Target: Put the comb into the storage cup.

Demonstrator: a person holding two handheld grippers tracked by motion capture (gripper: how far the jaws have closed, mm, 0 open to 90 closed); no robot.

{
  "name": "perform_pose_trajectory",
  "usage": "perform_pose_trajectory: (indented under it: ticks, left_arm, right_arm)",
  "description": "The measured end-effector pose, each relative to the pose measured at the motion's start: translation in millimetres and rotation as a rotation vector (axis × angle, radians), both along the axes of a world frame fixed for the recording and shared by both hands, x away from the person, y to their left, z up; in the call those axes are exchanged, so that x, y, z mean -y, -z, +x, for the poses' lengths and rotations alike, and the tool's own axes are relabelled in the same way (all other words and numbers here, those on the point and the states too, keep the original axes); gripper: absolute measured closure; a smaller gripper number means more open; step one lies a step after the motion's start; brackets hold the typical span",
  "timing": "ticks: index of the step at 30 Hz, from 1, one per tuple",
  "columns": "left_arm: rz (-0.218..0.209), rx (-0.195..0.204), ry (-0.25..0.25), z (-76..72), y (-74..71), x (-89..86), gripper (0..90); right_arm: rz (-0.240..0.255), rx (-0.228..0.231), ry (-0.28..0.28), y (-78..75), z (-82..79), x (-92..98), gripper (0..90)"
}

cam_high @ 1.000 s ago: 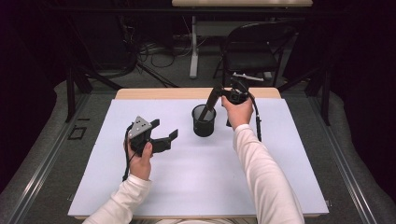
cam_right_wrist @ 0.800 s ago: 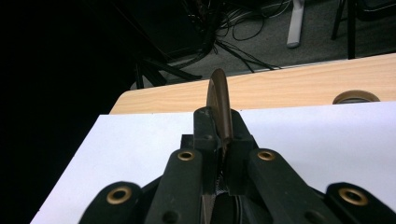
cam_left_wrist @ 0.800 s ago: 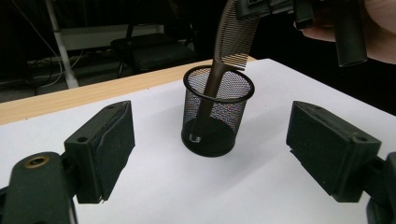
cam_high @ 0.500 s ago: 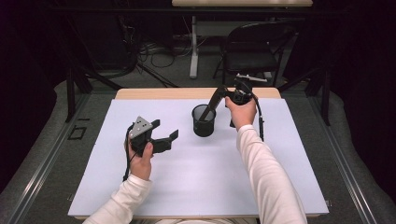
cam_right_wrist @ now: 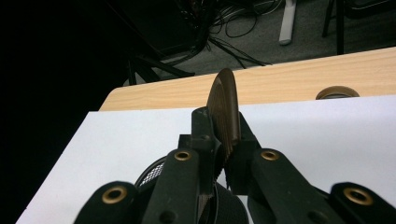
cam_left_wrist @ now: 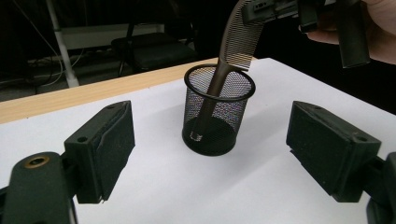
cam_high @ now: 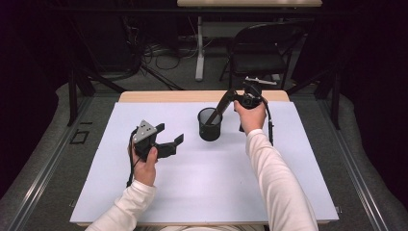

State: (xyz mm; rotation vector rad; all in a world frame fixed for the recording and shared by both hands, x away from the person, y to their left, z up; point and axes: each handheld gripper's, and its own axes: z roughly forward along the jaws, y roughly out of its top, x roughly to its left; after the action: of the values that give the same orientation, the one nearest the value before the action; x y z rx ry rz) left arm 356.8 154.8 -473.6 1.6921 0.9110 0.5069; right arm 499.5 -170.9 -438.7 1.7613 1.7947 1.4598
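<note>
- A brown comb (cam_left_wrist: 233,44) is clamped at its toothed end between the fingers of the right gripper (cam_high: 236,97), which is held in the right hand (cam_high: 251,115) above and just behind the cup.
- The comb is tilted — its handle end reaches down inside a black mesh cup (cam_high: 210,124), and in the left gripper view it is seen through the mesh close to the cup's bottom.
- In the right gripper view the comb (cam_right_wrist: 225,112) is seen edge-on, pinched between the two black pads, with the cup's rim (cam_right_wrist: 152,173) just below them.
- The cup stands upright on the white sheet (cam_high: 192,192) that covers the bench (cam_high: 168,96), near the far middle of it.
- The left gripper (cam_high: 166,142) is held in the left hand (cam_high: 144,166) to the left of the cup, well apart from it — its fingers (cam_left_wrist: 105,149) stand wide apart with nothing between them, and are pointed toward the cup.
- A dark folding chair (cam_high: 260,53) stands on the floor beyond the bench.
</note>
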Motion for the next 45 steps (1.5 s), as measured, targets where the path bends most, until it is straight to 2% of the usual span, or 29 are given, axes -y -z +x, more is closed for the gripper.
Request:
perform_pose_trajectory:
  ticks: [12, 27, 37, 45]
  left_arm:
    - [0.001, 0.001, 0.000, 0.0, 0.1, -0.1, 15.9]
    - [0.000, -0.001, -0.001, 0.1, 0.4, 0.4, 15.9]
    - [0.000, -0.001, -0.001, 0.2, 0.4, 0.5, 15.9]
    - [-0.001, -0.001, -0.003, 0.3, 0.4, 0.4, 15.9]
  right_arm:
    - [-0.013, 0.006, 0.000, -0.1, -1.0, 2.0, 82.3]
    - [0.000, 0.009, 0.000, -2.0, -1.9, 6.3, 76.8]
    - [-0.007, 0.026, 0.000, -3.5, -3.3, 6.0, 66.5]
    - [-0.011, 0.041, 0.010, -4.2, -3.1, 9.4, 54.9]
